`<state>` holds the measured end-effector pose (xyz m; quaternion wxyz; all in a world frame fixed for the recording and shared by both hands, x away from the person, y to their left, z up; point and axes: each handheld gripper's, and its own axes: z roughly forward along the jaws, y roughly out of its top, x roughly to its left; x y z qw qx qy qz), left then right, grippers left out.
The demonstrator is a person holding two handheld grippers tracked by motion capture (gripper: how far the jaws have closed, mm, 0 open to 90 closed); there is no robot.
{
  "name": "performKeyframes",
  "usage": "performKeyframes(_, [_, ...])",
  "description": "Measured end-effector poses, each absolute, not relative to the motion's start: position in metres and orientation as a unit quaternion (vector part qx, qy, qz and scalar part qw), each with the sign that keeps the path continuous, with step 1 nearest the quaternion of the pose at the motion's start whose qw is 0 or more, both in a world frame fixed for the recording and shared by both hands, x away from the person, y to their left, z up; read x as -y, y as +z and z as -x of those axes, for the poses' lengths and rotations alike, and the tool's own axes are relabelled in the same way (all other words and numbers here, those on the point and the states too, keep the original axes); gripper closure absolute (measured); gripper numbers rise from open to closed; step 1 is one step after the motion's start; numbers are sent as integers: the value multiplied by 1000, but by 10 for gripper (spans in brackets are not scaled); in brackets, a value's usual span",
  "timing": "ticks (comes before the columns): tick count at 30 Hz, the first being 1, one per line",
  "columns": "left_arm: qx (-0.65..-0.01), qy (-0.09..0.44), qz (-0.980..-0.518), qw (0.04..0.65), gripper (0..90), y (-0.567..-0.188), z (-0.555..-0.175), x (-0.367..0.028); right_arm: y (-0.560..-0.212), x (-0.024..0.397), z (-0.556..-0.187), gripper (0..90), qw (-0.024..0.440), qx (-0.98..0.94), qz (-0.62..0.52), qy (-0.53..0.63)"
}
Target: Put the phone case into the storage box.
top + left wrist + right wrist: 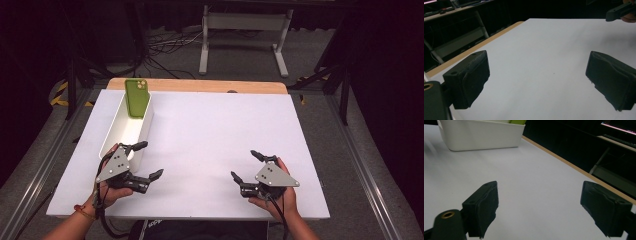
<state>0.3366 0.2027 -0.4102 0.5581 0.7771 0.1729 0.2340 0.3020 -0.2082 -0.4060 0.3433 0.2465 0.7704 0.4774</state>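
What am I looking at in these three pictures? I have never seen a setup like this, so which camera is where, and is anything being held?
A person sits at a white table and holds a hand-operated grasping tool in each hand. The high view looks down from above: the left tool is near the person's left hand, the right tool near the right. The other two pictures come from cameras riding on the tools, looking along their black jaws. A long white bin stands at the table's left side, with a green phone leaning inside its far end. Both tools stand open with nothing between the jaws; nothing is held.
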Motion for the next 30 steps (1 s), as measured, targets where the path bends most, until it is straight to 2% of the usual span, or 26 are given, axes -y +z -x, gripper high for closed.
performKeyframes(14, [-190,215,-784,551,40,-432,-327,-198,-412,210,-294,158,344,-774,-243,472])
performKeyframes(30, [-188,216,-783,553,39,-430,-326,-199,-409,213,-290,157,346,-769,-241,480])
